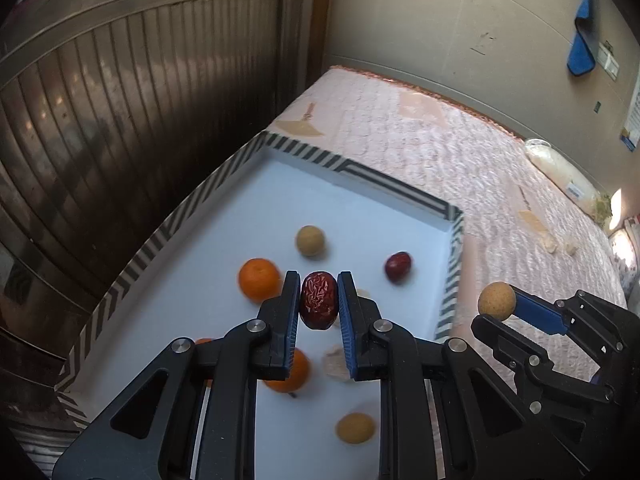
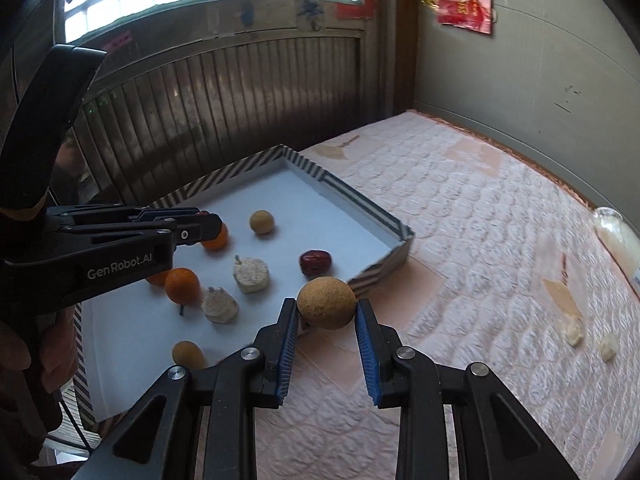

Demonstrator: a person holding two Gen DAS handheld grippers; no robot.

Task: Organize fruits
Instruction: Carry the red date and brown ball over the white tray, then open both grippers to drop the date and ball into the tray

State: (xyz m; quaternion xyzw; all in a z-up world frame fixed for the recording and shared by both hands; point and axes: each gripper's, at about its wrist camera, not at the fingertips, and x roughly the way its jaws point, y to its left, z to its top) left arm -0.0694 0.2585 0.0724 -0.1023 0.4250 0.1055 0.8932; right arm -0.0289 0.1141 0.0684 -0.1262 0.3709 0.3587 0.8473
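My left gripper [image 1: 319, 280] is shut on a wrinkled red date [image 1: 318, 300] and holds it above the white tray [image 1: 256, 192] with a striped rim. My right gripper [image 2: 326, 304] is shut on a tan longan [image 2: 326, 302], just outside the tray's near right corner; it also shows in the left wrist view [image 1: 496, 299]. In the tray lie two more longans [image 2: 261, 222] [image 2: 187, 354], another red date [image 2: 315, 262], oranges [image 2: 182, 285] [image 1: 259, 279] and two pale cut chunks [image 2: 250, 274] [image 2: 219, 306].
The tray [image 2: 384, 216] sits on a pink quilted mattress [image 2: 480, 240]. A dark ribbed metal door [image 2: 240, 100] stands behind it. A glass jar [image 2: 612, 232] and small pale pieces [image 2: 574, 330] lie at the mattress's right side.
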